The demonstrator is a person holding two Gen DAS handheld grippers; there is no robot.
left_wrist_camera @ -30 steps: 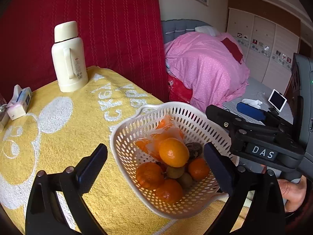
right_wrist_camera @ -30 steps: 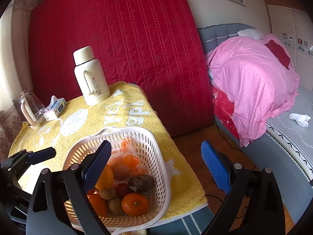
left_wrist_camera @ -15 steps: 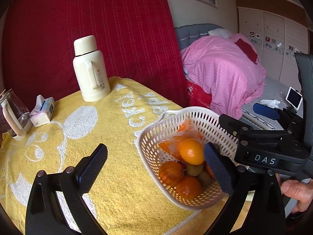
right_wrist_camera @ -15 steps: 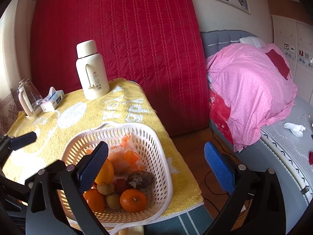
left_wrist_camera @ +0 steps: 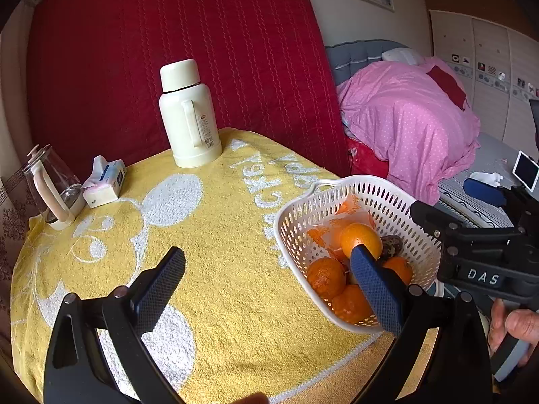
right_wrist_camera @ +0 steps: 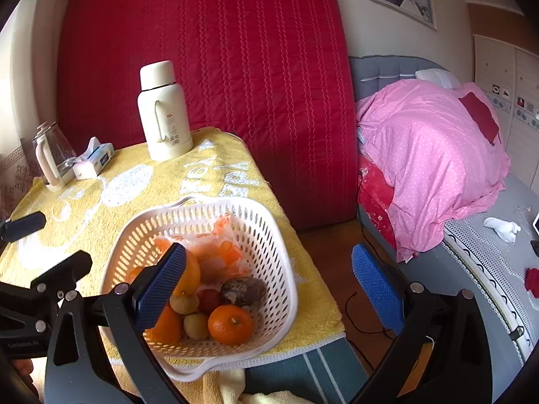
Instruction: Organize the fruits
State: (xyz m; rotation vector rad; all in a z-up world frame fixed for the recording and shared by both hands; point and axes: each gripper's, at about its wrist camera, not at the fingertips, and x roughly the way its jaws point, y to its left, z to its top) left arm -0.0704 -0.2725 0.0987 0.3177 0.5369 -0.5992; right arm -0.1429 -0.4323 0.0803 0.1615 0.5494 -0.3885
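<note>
A white perforated basket point(left_wrist_camera: 296, 208) stands at the right front corner of the yellow-towelled table point(left_wrist_camera: 202, 235); it also shows in the right wrist view point(right_wrist_camera: 269, 235). It holds several oranges point(right_wrist_camera: 230, 324), small brownish-green fruits point(right_wrist_camera: 196, 326), a dark wrinkled fruit point(right_wrist_camera: 243, 291) and an orange plastic bag point(left_wrist_camera: 331, 227). My left gripper point(left_wrist_camera: 266, 289) is open and empty, hovering over the table left of the basket. My right gripper point(right_wrist_camera: 269, 286) is open and empty, its left finger over the basket, its right finger past the table edge.
A cream thermos point(left_wrist_camera: 188, 114) stands at the back of the table. A tissue pack point(left_wrist_camera: 104, 183) and a glass kettle point(left_wrist_camera: 50, 185) sit at the left edge. A red mattress point(left_wrist_camera: 168, 50) leans behind. A bed with a pink duvet point(right_wrist_camera: 434, 161) is to the right.
My left gripper has pulled back and swung left, so the basket now lies to its right. My right gripper has drawn back and up slightly. Both stay open.
</note>
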